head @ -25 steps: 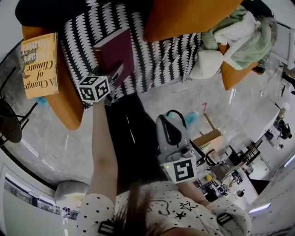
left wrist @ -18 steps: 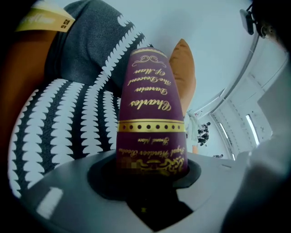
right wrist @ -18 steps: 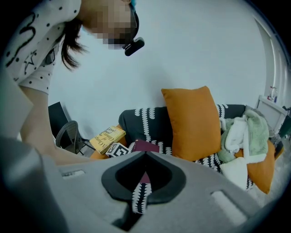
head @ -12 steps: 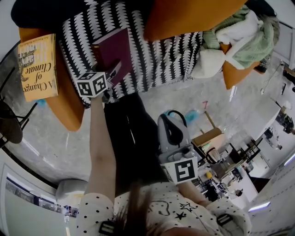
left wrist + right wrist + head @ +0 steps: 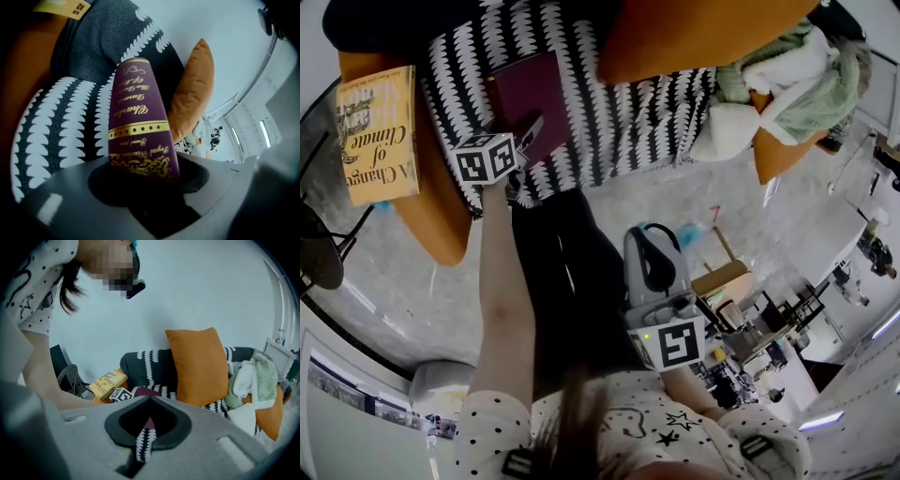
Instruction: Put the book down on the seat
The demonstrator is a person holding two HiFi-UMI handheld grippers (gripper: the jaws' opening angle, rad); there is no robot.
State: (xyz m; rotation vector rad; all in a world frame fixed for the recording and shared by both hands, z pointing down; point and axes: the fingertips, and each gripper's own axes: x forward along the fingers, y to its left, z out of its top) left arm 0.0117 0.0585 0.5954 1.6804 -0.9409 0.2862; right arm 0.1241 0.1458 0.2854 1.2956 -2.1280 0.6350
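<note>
A maroon book (image 5: 530,98) with gold lettering rests on the black-and-white patterned seat (image 5: 619,112) of the sofa. My left gripper (image 5: 523,141) is at the book's near edge, which sits between its jaws. In the left gripper view the book's spine (image 5: 138,117) rises out of the gap of the left gripper (image 5: 150,187). Its jaws have just been opening a little, with the book still between them. My right gripper (image 5: 652,246) hangs back over the floor, shut and holding nothing. In its own view, only a thin slit shows at the right gripper (image 5: 145,437).
A yellow book (image 5: 377,131) lies on the sofa's orange armrest (image 5: 441,220). An orange cushion (image 5: 694,33) leans at the seat's back. A pile of green and white cloth (image 5: 787,75) fills the sofa's right end. A black chair (image 5: 319,244) stands at the left.
My left gripper and the maroon book have sunk toward the seat and shifted slightly away from me. The right gripper has stayed put.
</note>
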